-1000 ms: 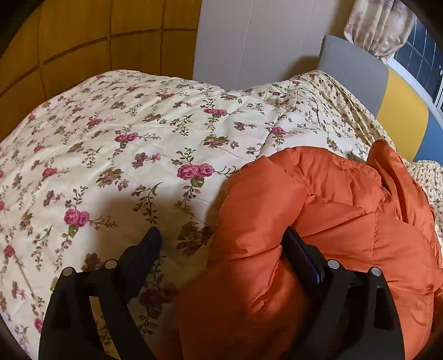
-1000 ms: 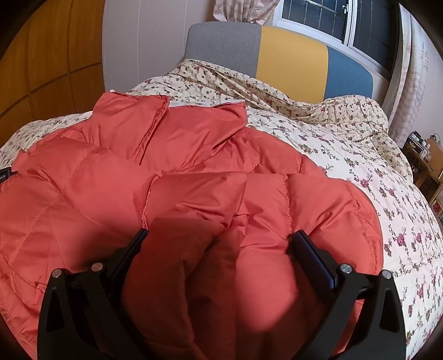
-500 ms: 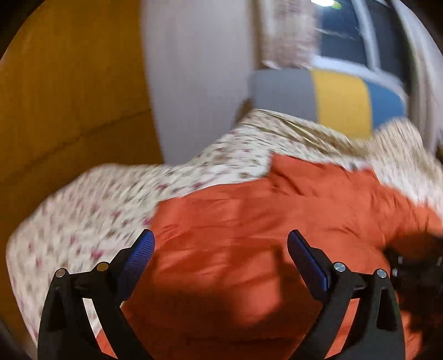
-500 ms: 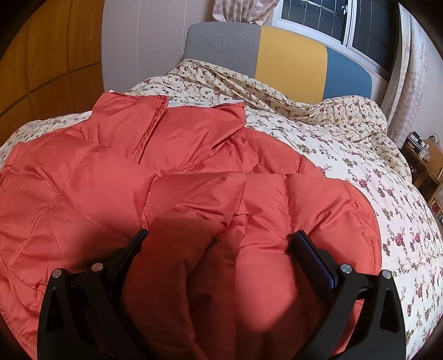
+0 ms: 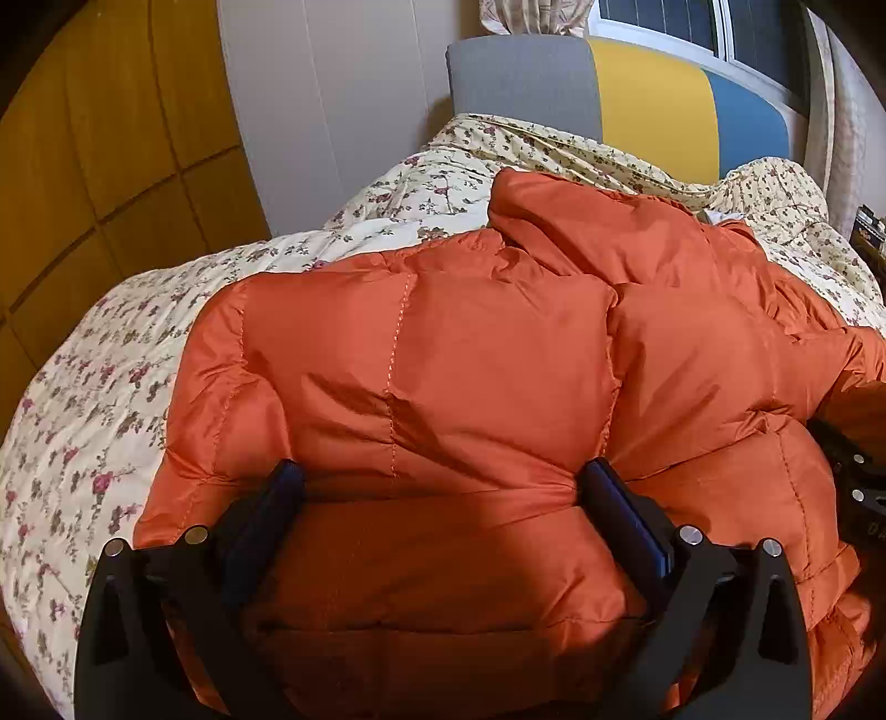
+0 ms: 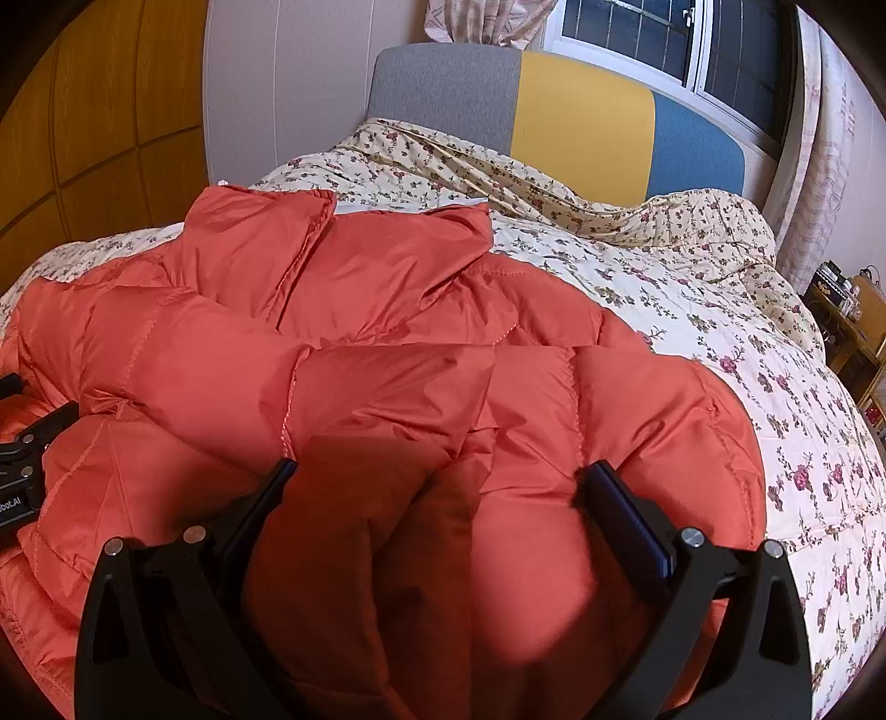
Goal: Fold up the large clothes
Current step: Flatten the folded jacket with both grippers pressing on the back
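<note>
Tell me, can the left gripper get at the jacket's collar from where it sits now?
Probably yes. The left gripper is open, pressed into the orange jacket near its lower part, and the collar lies straight ahead with only puffy jacket between. It would have to lift clear first.

1 orange down jacket (image 5: pixel 498 354), 1 floral quilt (image 6: pixel 720 332), 1 headboard (image 6: pixel 581 122) in 3 colour panels. 2 grippers: left gripper (image 5: pixel 437 498), right gripper (image 6: pixel 437 493). 1 window (image 6: pixel 664 33), 2 curtains (image 6: pixel 487 22).

Both wrist cameras close above the orange jacket (image 5: pixel 498 376), facing the headboard (image 6: pixel 581 122), sharing jacket and bedspread (image 6: pixel 720 332)
</note>
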Demonstrator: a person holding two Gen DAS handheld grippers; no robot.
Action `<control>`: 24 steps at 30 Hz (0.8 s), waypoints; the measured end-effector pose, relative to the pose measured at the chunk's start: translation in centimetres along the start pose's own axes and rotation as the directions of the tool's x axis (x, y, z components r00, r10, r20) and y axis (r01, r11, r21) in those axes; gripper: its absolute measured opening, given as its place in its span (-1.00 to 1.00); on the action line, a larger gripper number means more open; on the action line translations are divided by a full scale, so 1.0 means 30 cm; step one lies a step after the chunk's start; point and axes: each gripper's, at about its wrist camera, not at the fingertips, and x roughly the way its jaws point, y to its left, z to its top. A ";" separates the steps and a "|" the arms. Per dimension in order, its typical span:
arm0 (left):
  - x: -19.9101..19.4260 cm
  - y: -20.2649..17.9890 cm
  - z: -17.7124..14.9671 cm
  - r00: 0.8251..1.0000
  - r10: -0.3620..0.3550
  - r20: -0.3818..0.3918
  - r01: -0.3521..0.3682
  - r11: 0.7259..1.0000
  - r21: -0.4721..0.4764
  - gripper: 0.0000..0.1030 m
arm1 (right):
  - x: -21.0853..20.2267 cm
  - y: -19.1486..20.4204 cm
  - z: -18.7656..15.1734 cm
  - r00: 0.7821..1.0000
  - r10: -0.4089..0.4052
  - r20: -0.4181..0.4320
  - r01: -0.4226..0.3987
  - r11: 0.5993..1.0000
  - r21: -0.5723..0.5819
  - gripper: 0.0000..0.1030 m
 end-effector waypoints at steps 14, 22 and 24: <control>-0.172 -0.078 0.010 0.992 0.005 0.123 -0.009 1.000 0.028 0.94 | -0.152 0.053 0.003 0.980 0.190 0.060 -0.191 0.982 0.002 0.23; -0.011 -0.082 0.004 0.997 -0.066 -0.038 0.066 0.998 0.007 0.94 | -0.020 0.069 -0.020 0.982 0.185 -0.046 -0.185 0.983 0.003 0.28; -0.017 -0.086 0.000 0.997 -0.069 -0.036 0.069 0.998 0.004 0.94 | -0.033 0.060 -0.021 0.979 0.199 -0.044 -0.199 0.980 0.017 0.32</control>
